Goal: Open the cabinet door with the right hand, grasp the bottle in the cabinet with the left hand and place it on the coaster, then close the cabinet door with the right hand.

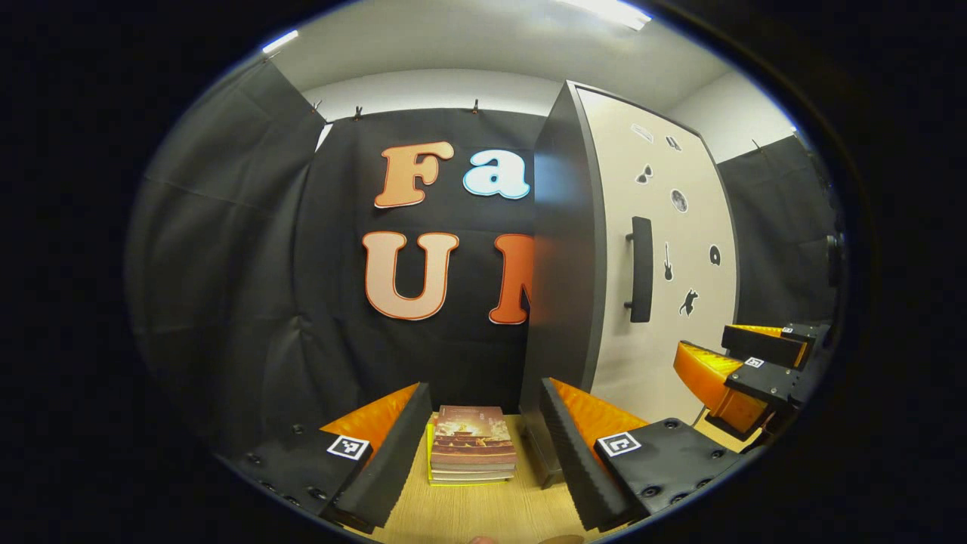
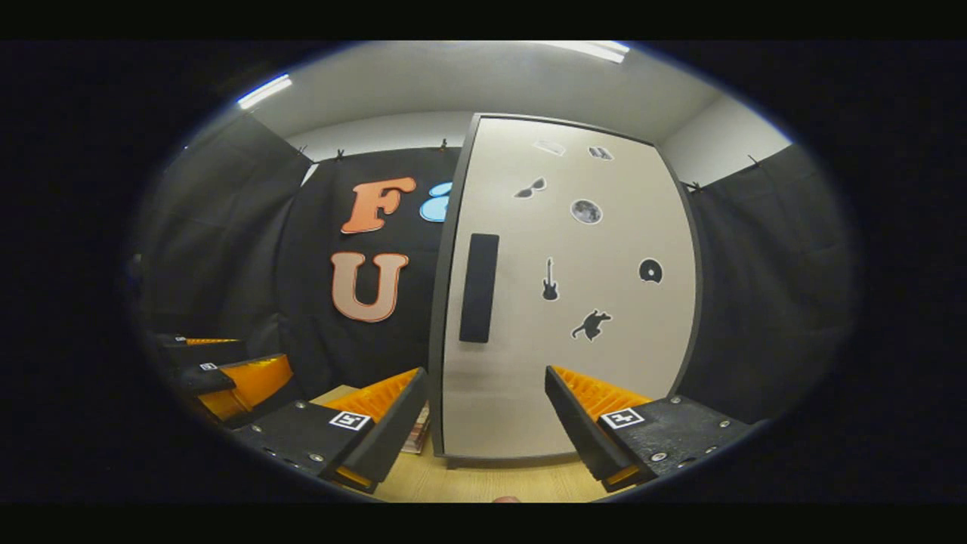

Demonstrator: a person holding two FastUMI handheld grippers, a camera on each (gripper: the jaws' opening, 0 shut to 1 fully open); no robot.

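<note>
The tall cabinet (image 1: 563, 249) stands on the wooden table, and its pale door (image 2: 574, 302) is closed, hiding the inside. A black vertical handle (image 2: 479, 287) sits near the door's left edge, and the same handle (image 1: 641, 268) is seen from the side in the left gripper view. My right gripper (image 2: 487, 423) is open, facing the door just below the handle and apart from it. My left gripper (image 1: 483, 446) is open with nothing in it, aimed at the cabinet's left corner. The right gripper (image 1: 702, 346) also hangs in front of the door at the far right.
A stack of books (image 1: 472, 446) lies on the wooden table (image 1: 468, 514) left of the cabinet, between my left fingers in the image. The left gripper (image 2: 264, 353) hovers at the left of the right gripper view. Black cloth walls close in behind and on both sides.
</note>
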